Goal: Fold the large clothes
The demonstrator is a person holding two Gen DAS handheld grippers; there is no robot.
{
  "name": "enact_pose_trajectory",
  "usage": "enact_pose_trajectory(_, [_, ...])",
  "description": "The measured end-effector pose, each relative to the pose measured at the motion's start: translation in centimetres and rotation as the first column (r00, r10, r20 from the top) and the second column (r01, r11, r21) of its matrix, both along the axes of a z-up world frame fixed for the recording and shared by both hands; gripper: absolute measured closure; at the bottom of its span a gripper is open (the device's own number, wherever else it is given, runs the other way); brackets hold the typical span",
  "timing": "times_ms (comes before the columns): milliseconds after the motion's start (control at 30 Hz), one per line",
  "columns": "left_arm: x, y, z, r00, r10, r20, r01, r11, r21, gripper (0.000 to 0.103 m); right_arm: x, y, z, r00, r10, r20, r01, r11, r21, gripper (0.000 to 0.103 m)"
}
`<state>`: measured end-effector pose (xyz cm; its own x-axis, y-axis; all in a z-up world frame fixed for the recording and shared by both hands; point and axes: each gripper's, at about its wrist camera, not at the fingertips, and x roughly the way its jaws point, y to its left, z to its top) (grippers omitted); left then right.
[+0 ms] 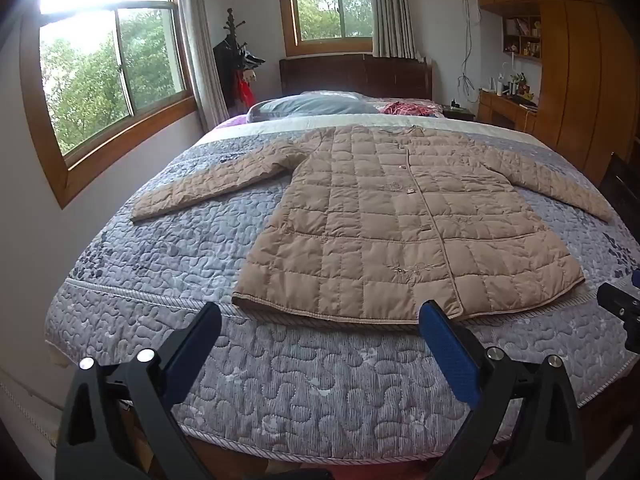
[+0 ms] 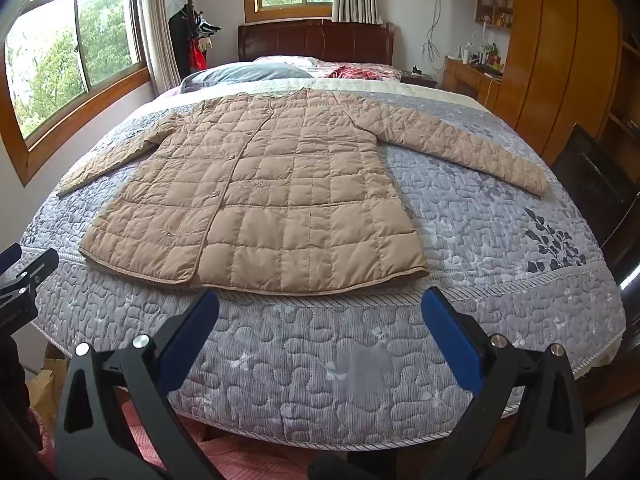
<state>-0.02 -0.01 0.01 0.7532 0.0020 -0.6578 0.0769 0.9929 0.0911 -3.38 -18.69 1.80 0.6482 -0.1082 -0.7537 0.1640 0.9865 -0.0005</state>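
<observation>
A tan quilted coat [image 1: 400,216] lies flat, front up and buttoned, on the grey quilted bedspread [image 1: 168,256], both sleeves spread out to the sides. It also shows in the right wrist view [image 2: 264,196]. My left gripper [image 1: 320,320] is open and empty, held above the foot of the bed just short of the coat's hem. My right gripper [image 2: 320,304] is open and empty too, near the hem's right half. The right gripper's tip shows at the right edge of the left wrist view [image 1: 620,304].
Pillows [image 1: 312,105] and a red patterned cloth [image 1: 404,109] lie at the head of the bed by the wooden headboard [image 1: 356,76]. A coat stand [image 1: 236,60] stands by the windows at left. A wooden wardrobe [image 1: 576,80] and desk fill the right wall.
</observation>
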Motion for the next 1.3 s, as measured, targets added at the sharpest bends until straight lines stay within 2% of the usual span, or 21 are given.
enact_pose_trajectory(1300, [0.16,0.04,0.45,1.0,0.001,0.004,-0.001,1.0,0.01,0.004,0.03,0.06,0.3,1.0,0.003,0.005,-0.003,1.0,-0.005,0.003])
